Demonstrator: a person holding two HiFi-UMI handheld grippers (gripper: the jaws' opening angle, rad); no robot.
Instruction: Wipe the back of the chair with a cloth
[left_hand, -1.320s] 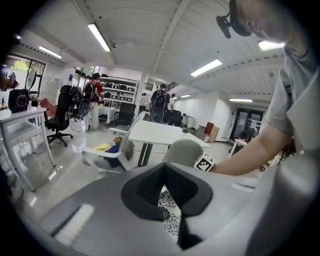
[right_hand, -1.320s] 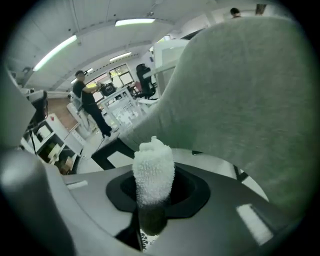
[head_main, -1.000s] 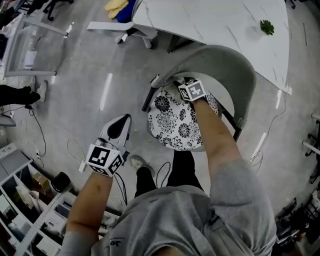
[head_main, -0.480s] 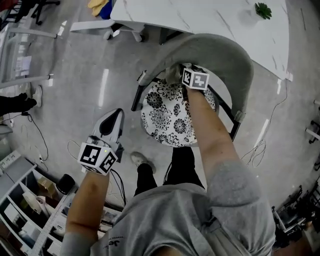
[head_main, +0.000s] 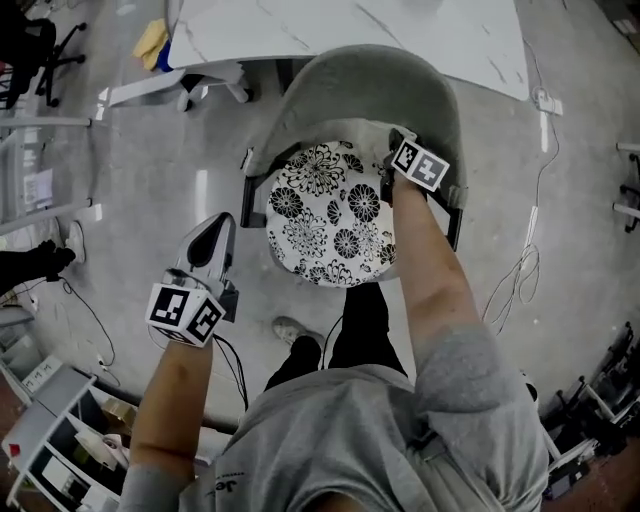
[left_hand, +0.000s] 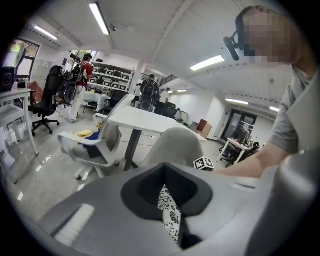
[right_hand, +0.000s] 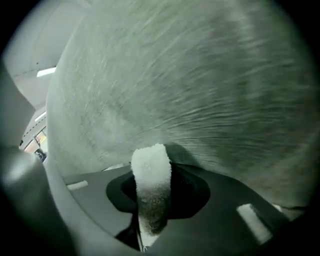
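Observation:
The chair's curved grey back wraps round a black-and-white floral seat cushion. My right gripper, with its marker cube, is at the right inner side of the back. In the right gripper view it is shut on a white fuzzy cloth, whose tip is pressed to the grey chair back. My left gripper hangs over the floor left of the chair, away from it. Its jaws look shut with nothing held, and the cushion shows through a slit.
A white marbled table stands just behind the chair. An office chair with a yellow cloth is at the far left. Cables lie on the floor at the right. Shelving is at the bottom left. The person's shoe is below the seat.
My right gripper has slid with the cloth along the inside of the chair back, from its left part to its right side. The left gripper has stayed about where it was.

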